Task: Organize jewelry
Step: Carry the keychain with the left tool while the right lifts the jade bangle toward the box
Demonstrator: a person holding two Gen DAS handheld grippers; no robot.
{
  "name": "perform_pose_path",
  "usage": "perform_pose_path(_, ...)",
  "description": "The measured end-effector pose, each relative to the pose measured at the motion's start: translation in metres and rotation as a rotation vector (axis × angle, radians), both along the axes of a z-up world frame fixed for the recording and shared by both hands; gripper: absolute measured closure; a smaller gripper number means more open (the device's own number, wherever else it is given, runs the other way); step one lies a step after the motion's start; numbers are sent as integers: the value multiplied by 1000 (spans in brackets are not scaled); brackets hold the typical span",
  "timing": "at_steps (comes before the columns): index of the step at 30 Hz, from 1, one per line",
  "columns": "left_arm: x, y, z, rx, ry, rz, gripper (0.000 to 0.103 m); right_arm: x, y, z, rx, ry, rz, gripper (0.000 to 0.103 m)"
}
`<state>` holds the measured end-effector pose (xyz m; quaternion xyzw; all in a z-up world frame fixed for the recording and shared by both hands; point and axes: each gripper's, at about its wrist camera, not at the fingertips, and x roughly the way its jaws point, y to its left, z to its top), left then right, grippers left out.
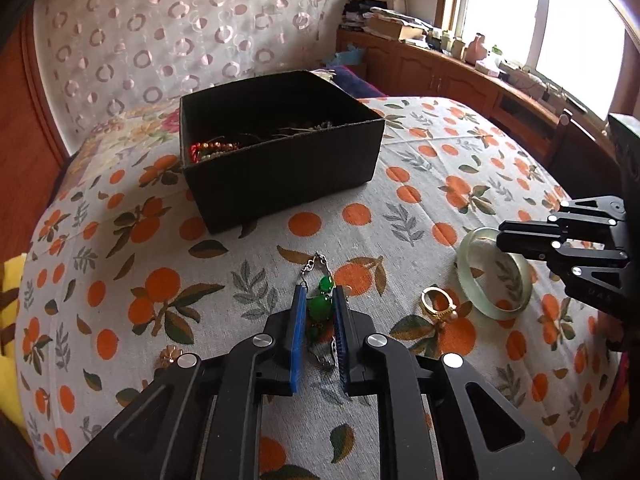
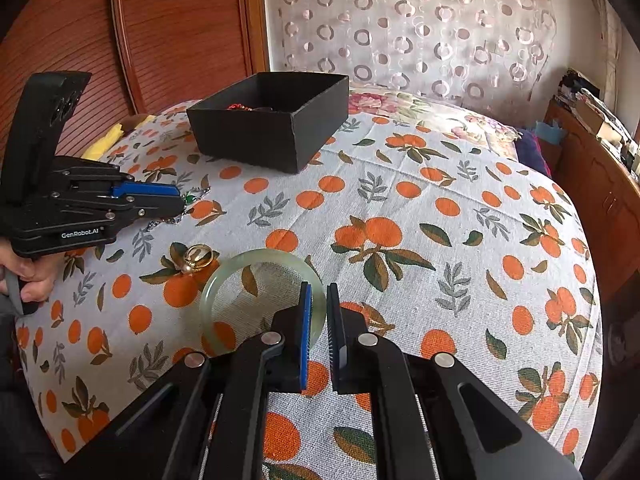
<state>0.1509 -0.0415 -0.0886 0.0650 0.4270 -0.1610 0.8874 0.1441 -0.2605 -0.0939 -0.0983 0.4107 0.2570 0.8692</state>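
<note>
On the orange-print cloth (image 1: 400, 152) before the black box (image 1: 280, 148), your left gripper (image 1: 319, 300) brackets the green bead necklace (image 1: 320, 304), seemingly without pinching it. Your right gripper (image 2: 319, 300) is clamped on the pale jade bangle (image 2: 224, 280), just beside the gold ring (image 2: 198, 257).

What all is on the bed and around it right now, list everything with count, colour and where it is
box: one, black, open, far end of bedspread, beads inside
necklace: one, green stones on silver chain, between left fingers
ring: one, gold, beside bangle
bangle: one, pale green, flat on bedspread
brooch: one, gold flower, near edge
left gripper: black, blue pads, straddling necklace
right gripper: black, closed on bangle rim
hand: one, holding left gripper
</note>
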Motion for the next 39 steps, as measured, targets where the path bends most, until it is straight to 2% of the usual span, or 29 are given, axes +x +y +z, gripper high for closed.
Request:
perform_pose_path(4, -1, -1, 0, 12, -6, -3, 92, 1, 2, -2, -9, 7, 5, 92)
perform_pose_path(7, -2, 5, 7, -10, -23, 16, 93, 1, 3, -2, -18, 5, 6, 92)
perform_pose_path(17, -16, 15, 59, -63, -139, 26, 93, -3, 8, 0, -38, -20, 24, 94)
perform_pose_path(30, -13, 20, 113, -68, -251, 35, 93, 5, 8, 45, 12, -126, -2, 94)
perform_pose_path(39, 7, 23, 123, -63, -265, 47, 92, 24, 25, 74, 39, -184, 2, 94)
